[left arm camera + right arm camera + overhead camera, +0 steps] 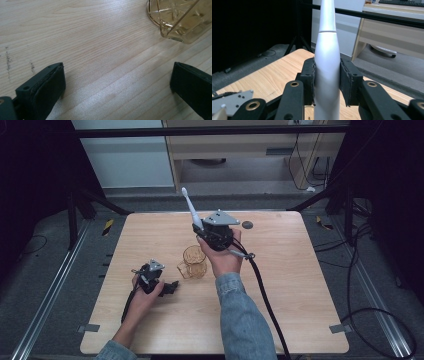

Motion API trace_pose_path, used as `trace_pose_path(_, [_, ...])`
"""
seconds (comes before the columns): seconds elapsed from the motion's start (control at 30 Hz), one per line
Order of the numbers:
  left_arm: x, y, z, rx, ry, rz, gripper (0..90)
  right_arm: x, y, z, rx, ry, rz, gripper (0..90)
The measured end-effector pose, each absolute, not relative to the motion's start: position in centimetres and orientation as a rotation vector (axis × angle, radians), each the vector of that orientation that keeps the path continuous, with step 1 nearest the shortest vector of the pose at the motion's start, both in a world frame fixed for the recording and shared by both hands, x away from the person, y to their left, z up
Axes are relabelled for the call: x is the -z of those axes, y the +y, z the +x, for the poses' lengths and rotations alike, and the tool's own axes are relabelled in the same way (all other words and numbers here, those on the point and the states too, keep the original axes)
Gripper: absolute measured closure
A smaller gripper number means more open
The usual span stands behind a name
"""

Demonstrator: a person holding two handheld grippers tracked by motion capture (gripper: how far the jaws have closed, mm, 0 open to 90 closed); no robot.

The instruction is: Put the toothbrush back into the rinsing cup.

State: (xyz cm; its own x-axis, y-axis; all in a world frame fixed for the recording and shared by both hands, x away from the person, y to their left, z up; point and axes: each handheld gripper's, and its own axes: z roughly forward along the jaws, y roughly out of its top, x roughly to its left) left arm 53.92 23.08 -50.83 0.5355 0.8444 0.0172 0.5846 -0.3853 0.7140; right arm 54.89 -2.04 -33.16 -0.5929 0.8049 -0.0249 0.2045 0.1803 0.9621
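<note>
A white electric toothbrush [190, 209] points up and away, its head toward the table's far edge. My right gripper [202, 231] is shut on its handle; in the right gripper view the white handle [327, 65] is pressed between both pads. An amber glass mug [194, 262] stands on the wooden table [280, 285] just below the right gripper. My left gripper [172, 285] rests low on the table, left of the mug, jaws wide apart with nothing between them. In the left gripper view the mug [180, 18] is at the top right, beyond the jaws.
A small dark round mark [247, 225] lies near the table's far edge. The right gripper's black cable [267, 302] trails across the table to its front edge. Tripod legs and cables stand on the floor around the table.
</note>
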Motion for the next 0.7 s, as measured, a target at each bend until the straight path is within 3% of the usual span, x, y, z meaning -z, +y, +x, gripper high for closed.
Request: trace_pose_path(0.7, [50.8,23.1,53.9,-0.506,1.151,2.112,0.0,32.9,-0.3,56.0,-1.462,1.922,0.923,66.8])
